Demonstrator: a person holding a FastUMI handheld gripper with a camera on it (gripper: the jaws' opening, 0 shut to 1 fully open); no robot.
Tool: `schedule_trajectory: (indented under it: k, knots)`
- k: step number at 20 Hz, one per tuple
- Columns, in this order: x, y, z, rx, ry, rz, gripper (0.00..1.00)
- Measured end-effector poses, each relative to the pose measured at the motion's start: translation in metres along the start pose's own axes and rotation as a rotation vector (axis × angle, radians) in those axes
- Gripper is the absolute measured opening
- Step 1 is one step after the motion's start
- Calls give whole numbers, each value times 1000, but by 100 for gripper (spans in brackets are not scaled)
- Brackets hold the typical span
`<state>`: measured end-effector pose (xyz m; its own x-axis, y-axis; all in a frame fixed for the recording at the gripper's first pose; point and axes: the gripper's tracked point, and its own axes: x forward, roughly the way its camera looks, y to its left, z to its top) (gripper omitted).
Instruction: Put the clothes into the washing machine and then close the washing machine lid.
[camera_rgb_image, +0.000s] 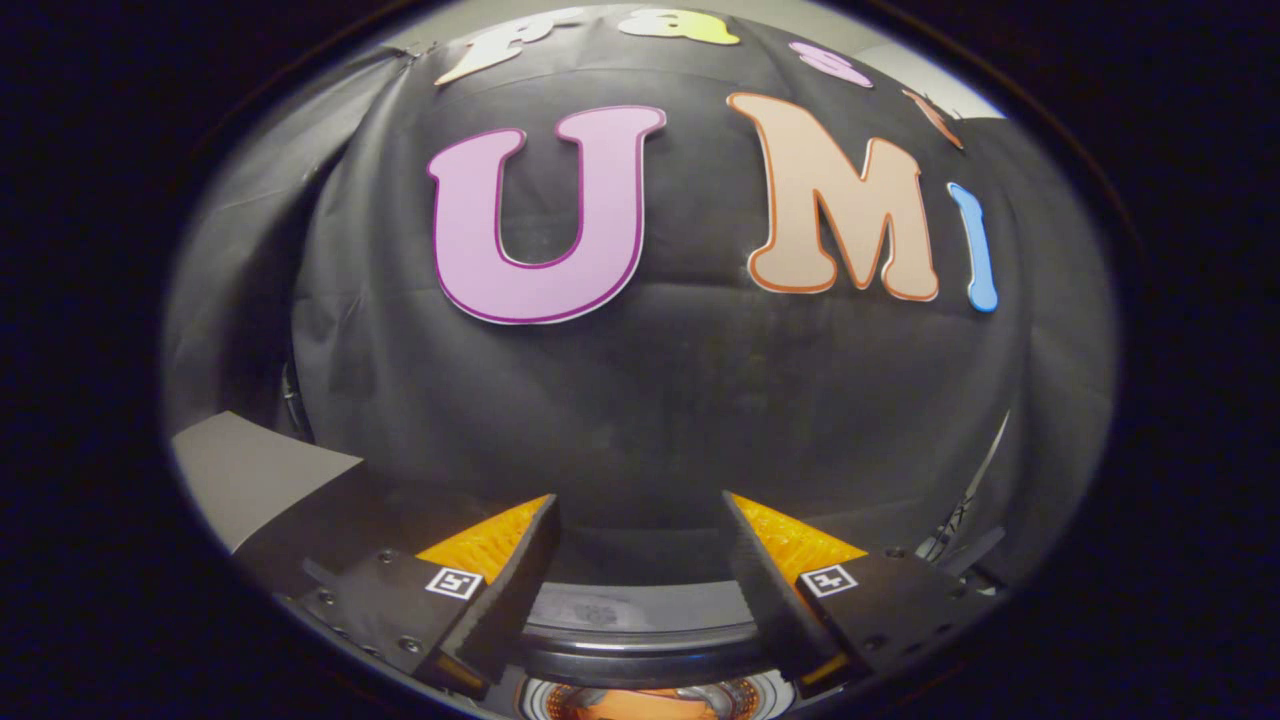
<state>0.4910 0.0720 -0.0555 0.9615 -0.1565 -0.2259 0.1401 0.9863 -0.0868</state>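
Orange clothes (640, 706) inside washing machine (640, 640); tool (640, 510) open.

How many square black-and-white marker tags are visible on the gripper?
2: one marker tag on the left finger, one marker tag on the right finger of the open gripper. Others may be hidden.

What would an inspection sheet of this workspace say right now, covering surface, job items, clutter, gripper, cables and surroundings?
Surface: grey panel beside the fingers, nothing on it.
Job's things: washing machine below and between the fingers, its round opening showing something orange inside; lid state cannot be told.
Clutter: nothing seen.
Gripper: gripper open, fingers spread, nothing between them, aimed at the booth wall.
Cables: thin dark cables beyond the finger opposite the panel.
Surroundings: black cloth wall ahead.
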Motion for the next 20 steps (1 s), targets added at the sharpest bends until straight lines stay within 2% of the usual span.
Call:
schedule_trajectory:
  k: [9,20]
  knots:
    - [-26,5,-22,18,34,4,99]
    - [-100,20,-92,4,117,16,99]
